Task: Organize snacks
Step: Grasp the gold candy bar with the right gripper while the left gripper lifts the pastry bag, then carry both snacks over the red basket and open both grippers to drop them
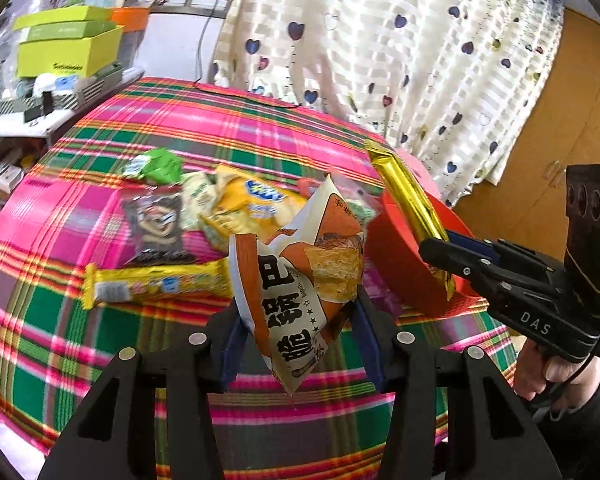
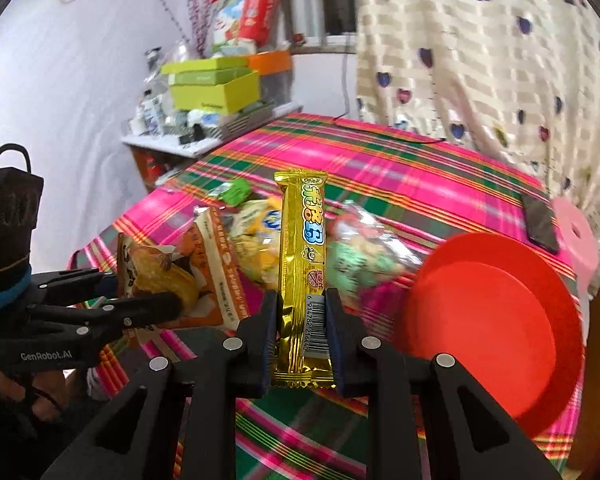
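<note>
My left gripper (image 1: 296, 320) is shut on an orange-and-white snack bag (image 1: 300, 264), held upright above the plaid tablecloth (image 1: 100, 340). In the right wrist view that bag (image 2: 180, 268) hangs at the left in the left gripper (image 2: 140, 296). My right gripper (image 2: 302, 312) is shut on the lower part of a long gold snack bar (image 2: 302, 240), which stands upright. From the left wrist view the right gripper (image 1: 444, 248) holds the gold bar (image 1: 408, 196) over the rim of a red bowl (image 1: 404, 272). The red bowl (image 2: 492, 328) looks empty.
A pile of snacks lies mid-table: a yellow bar (image 1: 156, 284), a dark packet (image 1: 156, 224), a green packet (image 1: 160, 166), a yellow bag (image 1: 252, 204) and a clear bag of green sweets (image 2: 364, 256). A phone (image 2: 540, 220) lies by a pink stool (image 2: 576, 236). A cluttered shelf (image 1: 68, 48) stands far left.
</note>
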`<state>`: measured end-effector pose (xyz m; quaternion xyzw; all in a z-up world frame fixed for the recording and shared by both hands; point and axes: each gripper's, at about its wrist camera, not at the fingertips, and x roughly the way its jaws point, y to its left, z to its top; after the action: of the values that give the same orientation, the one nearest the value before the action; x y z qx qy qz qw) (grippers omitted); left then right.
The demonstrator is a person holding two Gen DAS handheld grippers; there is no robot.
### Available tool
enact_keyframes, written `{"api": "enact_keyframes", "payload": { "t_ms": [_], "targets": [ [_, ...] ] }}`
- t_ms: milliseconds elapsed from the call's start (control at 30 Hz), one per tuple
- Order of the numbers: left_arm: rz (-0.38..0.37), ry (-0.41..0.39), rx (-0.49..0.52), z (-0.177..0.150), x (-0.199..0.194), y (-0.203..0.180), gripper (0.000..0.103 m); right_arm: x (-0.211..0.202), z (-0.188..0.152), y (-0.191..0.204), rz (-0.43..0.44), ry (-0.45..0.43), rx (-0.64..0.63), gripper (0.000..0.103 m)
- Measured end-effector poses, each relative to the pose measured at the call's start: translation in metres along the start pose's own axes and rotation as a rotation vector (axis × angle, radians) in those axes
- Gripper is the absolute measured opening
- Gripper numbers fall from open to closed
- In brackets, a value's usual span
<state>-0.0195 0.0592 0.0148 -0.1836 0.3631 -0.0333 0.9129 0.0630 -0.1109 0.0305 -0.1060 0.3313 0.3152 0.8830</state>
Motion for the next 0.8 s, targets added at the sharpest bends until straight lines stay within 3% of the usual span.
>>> {"api": "enact_keyframes", "payload": {
  "t_ms": [467,800],
  "targets": [
    [-0.067,0.004,0.069,0.026,0.021,-0.047,0.050,-0.030,-0.013,-0.074,-0.134,-0.027,0.125,0.020],
    [-0.089,0.026,0.092,0.037,0.040,-0.061,0.050,-0.014,-0.033,-0.139,-0.257,0.062,0.250,0.020]
  ]
}}
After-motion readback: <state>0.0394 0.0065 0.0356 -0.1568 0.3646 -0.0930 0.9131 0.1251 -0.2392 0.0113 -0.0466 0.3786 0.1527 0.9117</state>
